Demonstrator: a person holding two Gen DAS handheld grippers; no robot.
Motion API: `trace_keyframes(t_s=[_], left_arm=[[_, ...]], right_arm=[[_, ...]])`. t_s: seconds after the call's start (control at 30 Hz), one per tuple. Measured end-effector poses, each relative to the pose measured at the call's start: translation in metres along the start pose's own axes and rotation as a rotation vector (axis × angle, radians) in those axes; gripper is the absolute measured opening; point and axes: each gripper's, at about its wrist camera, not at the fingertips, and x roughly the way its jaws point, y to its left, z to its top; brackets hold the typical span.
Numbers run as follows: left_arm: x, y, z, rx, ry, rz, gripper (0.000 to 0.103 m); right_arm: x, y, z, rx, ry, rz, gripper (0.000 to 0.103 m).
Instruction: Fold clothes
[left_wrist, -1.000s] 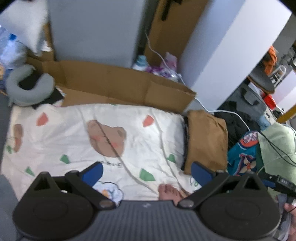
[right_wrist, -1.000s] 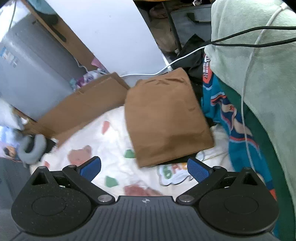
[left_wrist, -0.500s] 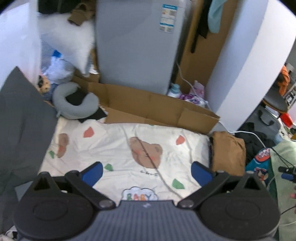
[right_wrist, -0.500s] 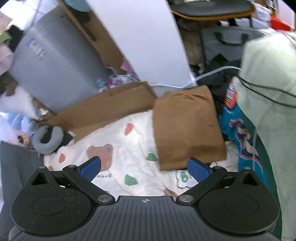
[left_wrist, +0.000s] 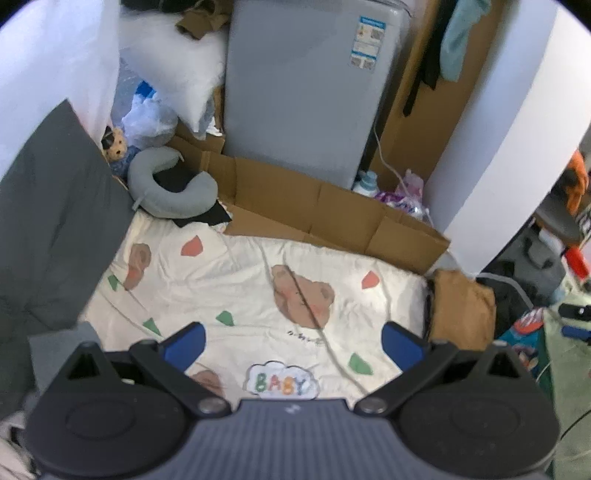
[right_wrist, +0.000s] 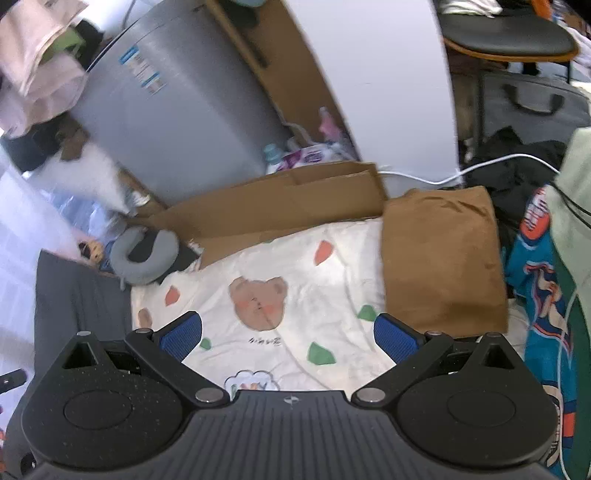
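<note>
Both grippers (left_wrist: 293, 341) (right_wrist: 288, 334), open and empty, have pulled back from the folded brown garment (right_wrist: 441, 258).

Bright, even daylight; glare on the white sheet (right_wrist: 295, 280). Strong fisheye bending and dark corners at the edges. Motion blur throughout, heaviest in the right wrist view.
</note>
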Motion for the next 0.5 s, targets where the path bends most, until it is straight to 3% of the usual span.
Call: trace_keyframes(t_s=[0.23,0.5], left_arm=[[0.001,-0.001,-0.025,-0.027,-0.036,0.011,0.102],[0.009,0.003,-0.051,-0.091,-0.052,0.06,0.103]], right_arm=[[-0.002,0.061,0.0,-0.06,0.025,0.093,0.102],[0.015,0.109,-0.021,-0.166,0.074,0.074,0.102]])
